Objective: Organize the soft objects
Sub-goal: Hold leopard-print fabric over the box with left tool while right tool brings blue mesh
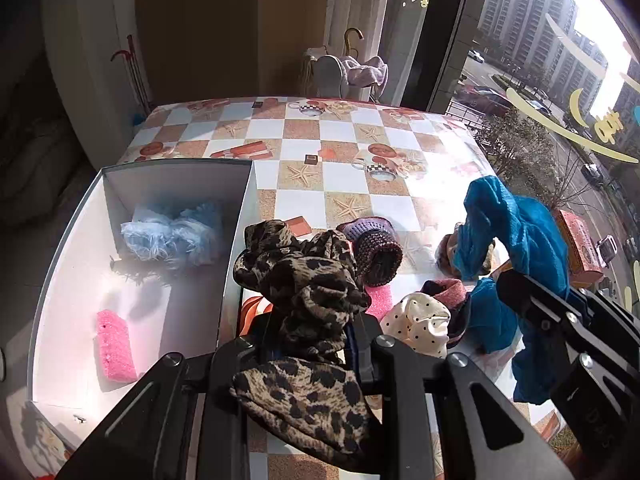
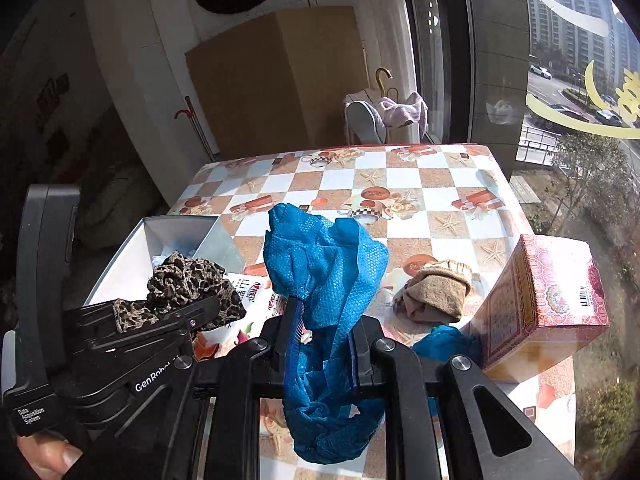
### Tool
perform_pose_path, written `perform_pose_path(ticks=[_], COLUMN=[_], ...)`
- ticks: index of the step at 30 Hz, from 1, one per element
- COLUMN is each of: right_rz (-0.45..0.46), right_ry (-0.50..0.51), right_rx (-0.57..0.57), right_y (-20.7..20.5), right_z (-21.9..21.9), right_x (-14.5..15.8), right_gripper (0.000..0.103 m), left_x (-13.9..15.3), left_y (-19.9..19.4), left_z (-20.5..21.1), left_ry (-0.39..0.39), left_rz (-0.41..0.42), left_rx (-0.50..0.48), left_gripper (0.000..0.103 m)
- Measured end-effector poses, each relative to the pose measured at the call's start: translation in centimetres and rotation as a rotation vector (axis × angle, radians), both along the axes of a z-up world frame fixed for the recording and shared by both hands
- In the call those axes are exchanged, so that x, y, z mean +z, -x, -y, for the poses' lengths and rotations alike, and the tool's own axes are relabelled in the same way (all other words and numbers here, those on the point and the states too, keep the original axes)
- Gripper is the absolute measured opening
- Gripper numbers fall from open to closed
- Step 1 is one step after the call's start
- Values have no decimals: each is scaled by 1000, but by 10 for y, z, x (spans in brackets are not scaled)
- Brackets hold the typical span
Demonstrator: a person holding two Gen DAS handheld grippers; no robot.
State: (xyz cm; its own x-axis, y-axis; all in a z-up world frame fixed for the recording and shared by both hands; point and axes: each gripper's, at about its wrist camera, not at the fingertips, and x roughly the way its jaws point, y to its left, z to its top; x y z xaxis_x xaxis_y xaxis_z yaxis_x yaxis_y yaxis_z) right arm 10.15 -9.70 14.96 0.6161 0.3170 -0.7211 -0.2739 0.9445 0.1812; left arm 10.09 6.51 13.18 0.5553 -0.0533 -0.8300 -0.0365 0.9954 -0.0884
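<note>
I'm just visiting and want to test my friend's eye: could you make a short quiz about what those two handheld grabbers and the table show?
1. True or false: the left gripper is shut on a leopard-print cloth.
2. What is the colour of the cloth in the right gripper?
A. pink B. blue C. white
3. Which pink thing lies inside the white box?

Key
1. True.
2. B.
3. A pink sponge, lying near a fluffy pale blue bundle.
</note>
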Motion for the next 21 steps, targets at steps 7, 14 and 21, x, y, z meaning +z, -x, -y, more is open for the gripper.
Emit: perform_pose_path(ticks=[7, 14, 21], right_rz=[-25, -36, -59], right_ry=[10, 22, 15], right_rx=[149, 272, 351], right_y=[13, 20, 16], right_z=[-66, -123, -162], right_x=[-5, -7, -8], right_gripper=[21, 21, 21], left_x=[-6, -19, -23], left_y=[28, 45, 58], left_z=[-53, -106, -138], left_ry=[-6, -4, 2], left_rz=[-8, -42, -50], left_rx=[103, 215, 272], left_gripper=[26, 26, 26])
